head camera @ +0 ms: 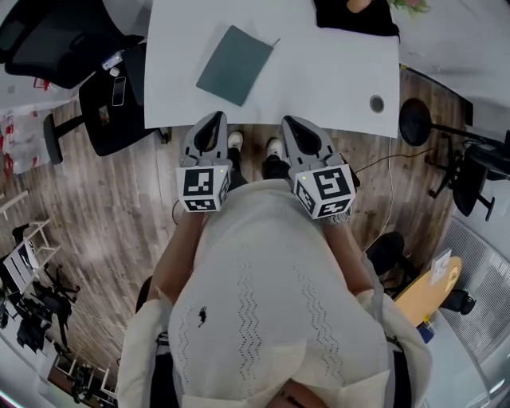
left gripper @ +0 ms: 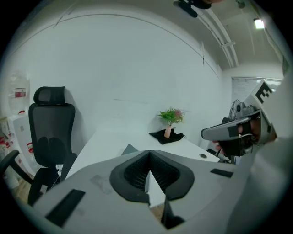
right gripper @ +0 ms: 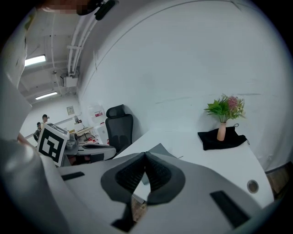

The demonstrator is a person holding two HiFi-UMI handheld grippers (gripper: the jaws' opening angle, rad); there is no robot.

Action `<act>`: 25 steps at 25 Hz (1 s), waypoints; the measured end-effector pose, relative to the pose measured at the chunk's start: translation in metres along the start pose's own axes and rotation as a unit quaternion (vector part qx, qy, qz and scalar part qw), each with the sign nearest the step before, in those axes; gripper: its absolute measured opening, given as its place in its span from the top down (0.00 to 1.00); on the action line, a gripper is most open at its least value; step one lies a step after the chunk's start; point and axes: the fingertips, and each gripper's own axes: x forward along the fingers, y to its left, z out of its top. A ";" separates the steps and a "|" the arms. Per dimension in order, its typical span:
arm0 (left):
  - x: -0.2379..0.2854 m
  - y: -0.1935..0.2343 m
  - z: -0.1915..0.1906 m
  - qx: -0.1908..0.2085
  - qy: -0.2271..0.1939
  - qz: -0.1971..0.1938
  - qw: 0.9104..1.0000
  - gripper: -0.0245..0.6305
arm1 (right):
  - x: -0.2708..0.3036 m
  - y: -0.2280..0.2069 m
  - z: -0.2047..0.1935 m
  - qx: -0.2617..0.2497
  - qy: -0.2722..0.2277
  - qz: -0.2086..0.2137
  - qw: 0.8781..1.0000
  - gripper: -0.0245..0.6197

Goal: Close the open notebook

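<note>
- I'm seeing an office chair (head camera: 131, 119) standing off the table's (head camera: 319, 80) left edge.
- A vase (right gripper: 221, 131) is sitting on a black cloth (right gripper: 233, 139) at its far right corner.

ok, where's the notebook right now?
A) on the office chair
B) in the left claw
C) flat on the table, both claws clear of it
C: the notebook lies on the table; left claw and right claw are shut, short of it.

Matt teal notebook (head camera: 234, 53), smooth white table (head camera: 335, 80), grainy wood-plank floor (head camera: 119, 199), soft black cloth (head camera: 374, 22)
</note>
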 end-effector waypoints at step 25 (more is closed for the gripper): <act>-0.049 -0.056 0.040 -0.005 -0.083 0.144 0.986 0.94 | -0.046 -0.042 0.037 -0.056 -0.058 0.095 0.992 0.96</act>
